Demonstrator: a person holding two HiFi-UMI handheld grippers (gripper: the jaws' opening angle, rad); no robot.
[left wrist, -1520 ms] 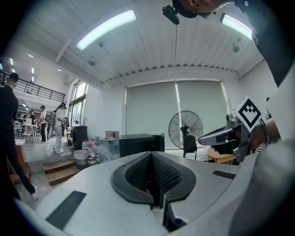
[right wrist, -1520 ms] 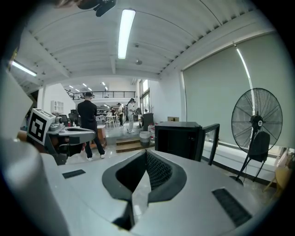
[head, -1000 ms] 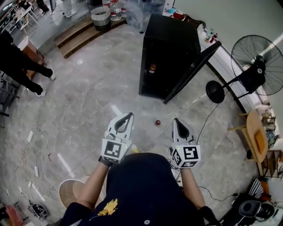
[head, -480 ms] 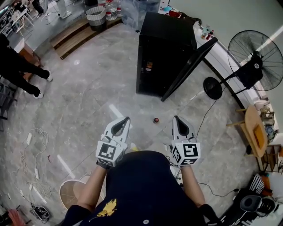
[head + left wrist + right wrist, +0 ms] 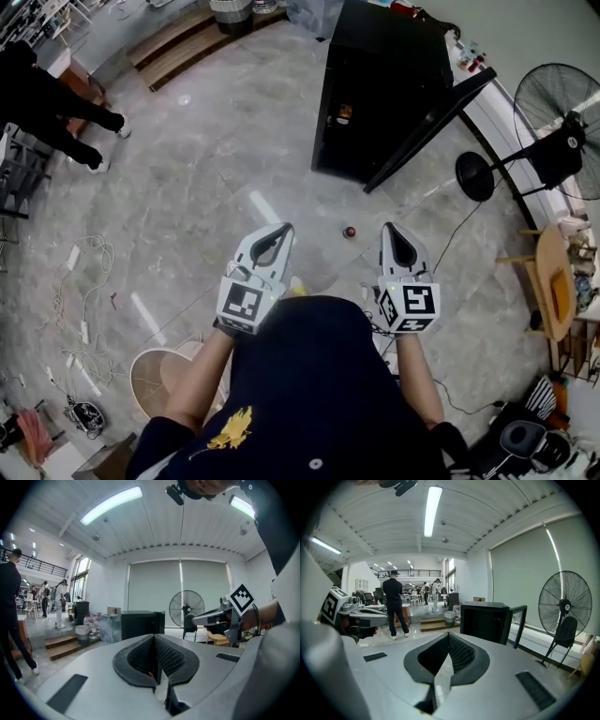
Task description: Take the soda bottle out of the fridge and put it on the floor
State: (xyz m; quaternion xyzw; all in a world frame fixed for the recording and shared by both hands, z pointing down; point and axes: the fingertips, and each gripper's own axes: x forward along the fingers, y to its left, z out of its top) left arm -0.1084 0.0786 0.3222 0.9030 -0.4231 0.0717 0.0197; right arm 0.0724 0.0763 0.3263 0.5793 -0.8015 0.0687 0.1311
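the soda bottle (image 5: 350,232), seen from above as a red cap on a dark body, stands on the grey marble floor (image 5: 206,187), out of the fridge (image 5: 384,84) and well short of its front. the black fridge has its door (image 5: 431,127) swung open. the bottle sits just ahead of the gap between the two tools. the left tool (image 5: 284,229) and the right tool (image 5: 390,229) both hang in the air, each with its jaws pressed together on nothing. a standing fan (image 5: 562,141) is off to the right of the fridge.
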